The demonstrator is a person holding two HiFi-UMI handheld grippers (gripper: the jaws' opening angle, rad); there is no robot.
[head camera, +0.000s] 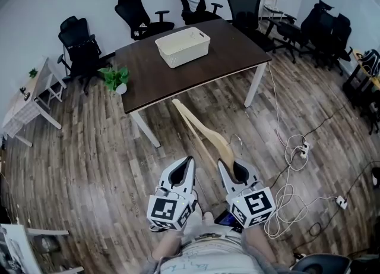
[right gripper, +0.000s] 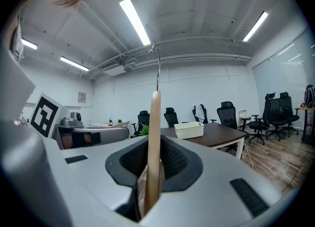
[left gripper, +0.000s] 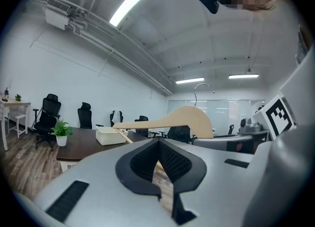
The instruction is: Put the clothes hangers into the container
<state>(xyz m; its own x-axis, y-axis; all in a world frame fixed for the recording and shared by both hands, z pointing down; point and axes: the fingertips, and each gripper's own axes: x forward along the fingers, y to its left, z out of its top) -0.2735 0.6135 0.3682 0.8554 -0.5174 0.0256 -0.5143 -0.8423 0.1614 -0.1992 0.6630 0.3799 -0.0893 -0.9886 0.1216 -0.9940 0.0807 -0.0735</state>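
Observation:
A pale wooden clothes hanger (head camera: 202, 134) with a metal hook is clamped in my right gripper (head camera: 222, 162), which is shut on it. The hanger's arm reaches toward the table. It stands edge-on between the jaws in the right gripper view (right gripper: 154, 137) and shows side-on in the left gripper view (left gripper: 182, 118). My left gripper (head camera: 189, 160) is just to its left, shut with nothing in it (left gripper: 158, 142). The white slatted container (head camera: 183, 46) sits on the dark table (head camera: 231, 50) ahead, and it also shows small in both gripper views (left gripper: 109, 136) (right gripper: 189, 130).
Black office chairs (head camera: 138, 12) ring the table's far side and right wall. A potted plant (head camera: 116, 78) stands at the table's left corner. White cables and power strips (head camera: 291, 166) trail over the wooden floor to my right. A small white table (head camera: 29, 105) is at the left.

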